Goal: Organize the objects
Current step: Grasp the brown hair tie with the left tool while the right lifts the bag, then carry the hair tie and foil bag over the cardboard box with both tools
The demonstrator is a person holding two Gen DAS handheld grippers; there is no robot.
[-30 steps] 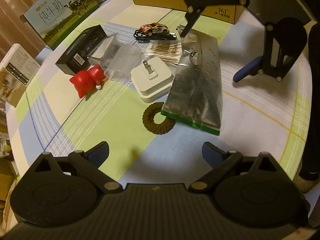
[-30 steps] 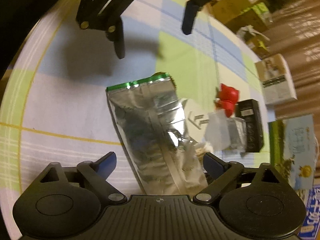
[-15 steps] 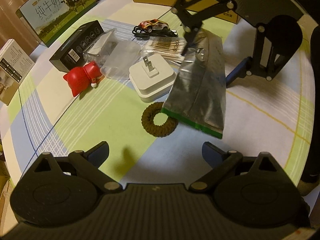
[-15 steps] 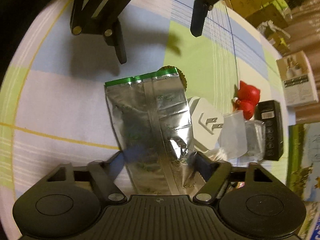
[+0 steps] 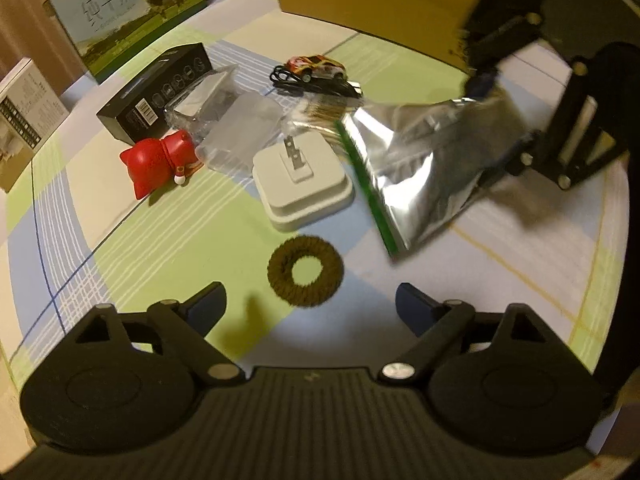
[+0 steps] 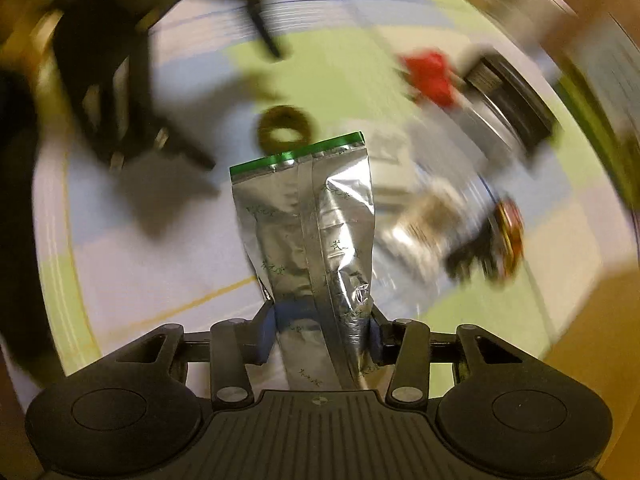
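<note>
A silver foil pouch with a green edge (image 6: 308, 220) hangs lifted off the table, its narrow end squeezed between the pads of my right gripper (image 6: 322, 332), whose jaws are still closing on it. The left wrist view shows the same pouch (image 5: 424, 168) tilted in the air at the right, with my right gripper (image 5: 504, 120) at its far end. My left gripper (image 5: 310, 308) hovers over the cloth with nothing between its fingers, its jaws narrowing a little. Just ahead of it lies a brown hair ring (image 5: 306, 276).
On the checked tablecloth (image 5: 160, 248) lie a white plug adapter (image 5: 302, 176), a red cat figure (image 5: 160, 160), a black box (image 5: 156, 88), clear plastic bags (image 5: 236, 124), a toy car (image 5: 316, 68) and cotton swabs (image 5: 320, 110). A cardboard box (image 5: 380, 4) and a milk carton (image 5: 128, 12) stand behind.
My right gripper closed on the pouch's far end, lifted it off the table and swung it round to the right, uncovering the hair ring. The left gripper stayed in place.
</note>
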